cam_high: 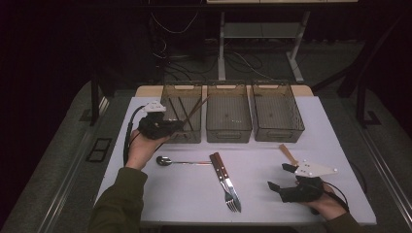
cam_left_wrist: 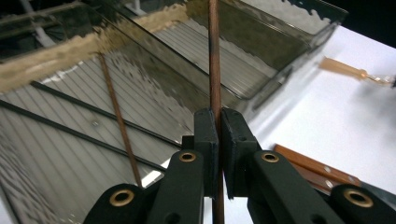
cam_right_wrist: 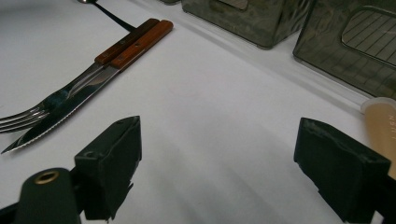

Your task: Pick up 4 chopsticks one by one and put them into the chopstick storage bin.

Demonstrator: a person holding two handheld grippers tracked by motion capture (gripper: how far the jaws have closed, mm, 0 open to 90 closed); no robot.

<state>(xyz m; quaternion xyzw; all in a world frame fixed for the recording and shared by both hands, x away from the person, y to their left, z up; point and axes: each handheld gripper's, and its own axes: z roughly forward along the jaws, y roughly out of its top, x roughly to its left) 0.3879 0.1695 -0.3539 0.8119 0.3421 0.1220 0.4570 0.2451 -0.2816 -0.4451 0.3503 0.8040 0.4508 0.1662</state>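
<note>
Your left gripper [cam_left_wrist: 219, 135] is clamped on a thin brown wooden chopstick [cam_left_wrist: 214, 60] over the leftmost smoky plastic bin [cam_high: 180, 119] — your right gripper [cam_right_wrist: 219, 172] gapes wide, holding nothing.

- A lab or recording room is suggested by the dark surroundings.
- A white table [cam_high: 145, 194] is set on grey carpet.
- Loose cables [cam_high: 170, 29] are seen behind, beside the metal legs of a desk [cam_high: 222, 48].
</note>
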